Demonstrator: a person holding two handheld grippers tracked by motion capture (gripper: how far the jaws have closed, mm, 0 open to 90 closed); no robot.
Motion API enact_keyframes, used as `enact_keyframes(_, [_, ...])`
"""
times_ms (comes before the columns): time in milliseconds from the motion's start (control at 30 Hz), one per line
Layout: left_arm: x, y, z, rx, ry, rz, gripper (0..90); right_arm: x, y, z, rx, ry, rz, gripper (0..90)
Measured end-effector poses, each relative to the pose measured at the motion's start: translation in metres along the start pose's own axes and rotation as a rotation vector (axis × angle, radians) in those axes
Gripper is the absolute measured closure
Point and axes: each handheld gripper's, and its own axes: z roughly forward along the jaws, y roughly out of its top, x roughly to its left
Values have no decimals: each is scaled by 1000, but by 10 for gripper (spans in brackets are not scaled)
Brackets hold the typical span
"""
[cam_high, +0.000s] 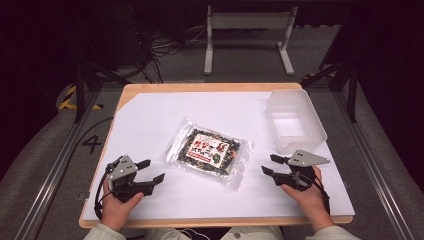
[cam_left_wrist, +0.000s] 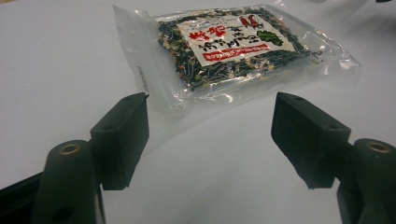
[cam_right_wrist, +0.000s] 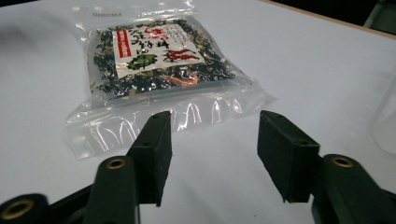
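A clear plastic bag (cam_high: 209, 151) of dark dried bits with a white and red label lies flat in the middle of the white mat. My left gripper (cam_high: 150, 170) rests near the front left of the mat, open, its jaws pointing at the bag's left edge (cam_left_wrist: 154, 79) with a gap between. My right gripper (cam_high: 270, 164) sits at the front right, open too, its jaws aimed at the bag's clear right end (cam_right_wrist: 187, 114). Nothing lies between either pair of jaws. The left gripper (cam_left_wrist: 210, 133) and the right gripper (cam_right_wrist: 214, 154) both stand just off the mat.
A translucent plastic bin (cam_high: 295, 120) stands at the back right of the mat, just behind my right gripper. The white mat (cam_high: 150, 115) covers a wooden table (cam_high: 150, 89). A white stand's legs (cam_high: 247, 40) and cables lie on the floor beyond.
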Motion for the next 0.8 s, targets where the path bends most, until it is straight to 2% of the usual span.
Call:
enact_keyframes(100, [3,8,-1,9,-7,-6,234,0,-2,5,31,15,-3,430])
enact_keyframes(133, [3,11,-2,8,-10,-16,206,2,-2,5,30,19,-14,426])
enact_keyframes(267, [5,23,0,2,-8,-27,187,3,-1,5,26,17,-15,418])
enact_keyframes(433, [13,34,11,-3,13,-41,179,2,-1,5,30,4,-17,398])
enact_keyframes(633, [20,49,16,-26,1,-64,179,1,-2,5,33,14,-18,380])
enact_keyframes(800, [25,58,23,-22,-6,-60,172,-1,-3,7,48,26,-15,364])
